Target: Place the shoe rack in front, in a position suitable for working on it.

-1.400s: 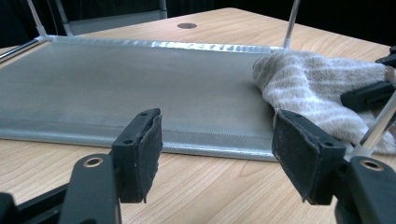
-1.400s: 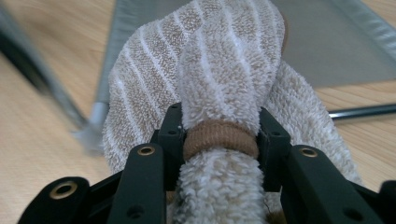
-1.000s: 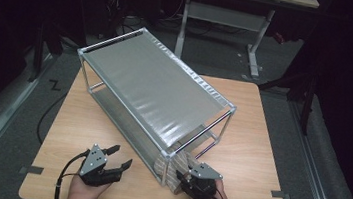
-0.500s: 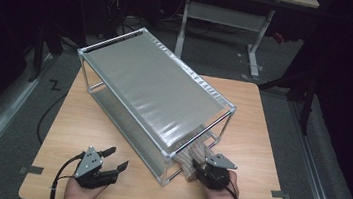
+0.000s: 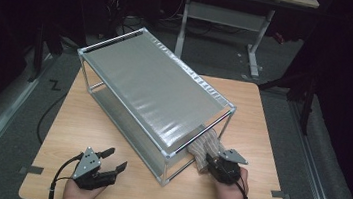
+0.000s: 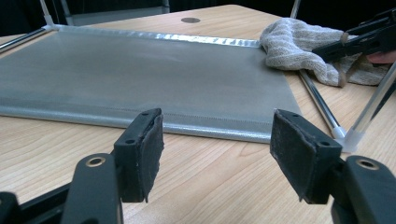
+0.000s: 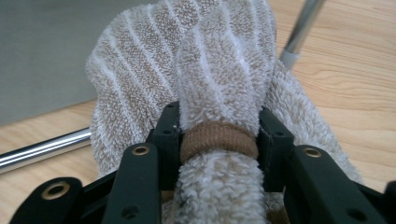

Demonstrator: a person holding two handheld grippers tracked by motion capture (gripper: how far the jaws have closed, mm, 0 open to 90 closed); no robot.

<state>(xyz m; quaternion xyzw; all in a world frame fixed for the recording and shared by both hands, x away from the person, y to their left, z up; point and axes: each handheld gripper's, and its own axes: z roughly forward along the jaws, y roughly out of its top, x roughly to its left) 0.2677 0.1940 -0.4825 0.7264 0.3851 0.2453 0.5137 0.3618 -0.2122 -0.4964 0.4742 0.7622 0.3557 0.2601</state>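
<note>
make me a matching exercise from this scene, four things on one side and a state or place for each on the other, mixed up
Things:
1. left gripper
2. right gripper
3. towel
4. rack

States or places:
A. striped, bound by a brown band, lying at the rack's near right corner
B. jaws apart, nothing between them
C. metal frame with grey shelves, standing on the table
D. jaws closed on the towel at the band

Pairs: 1-B, 2-D, 3-A, 4-C
</note>
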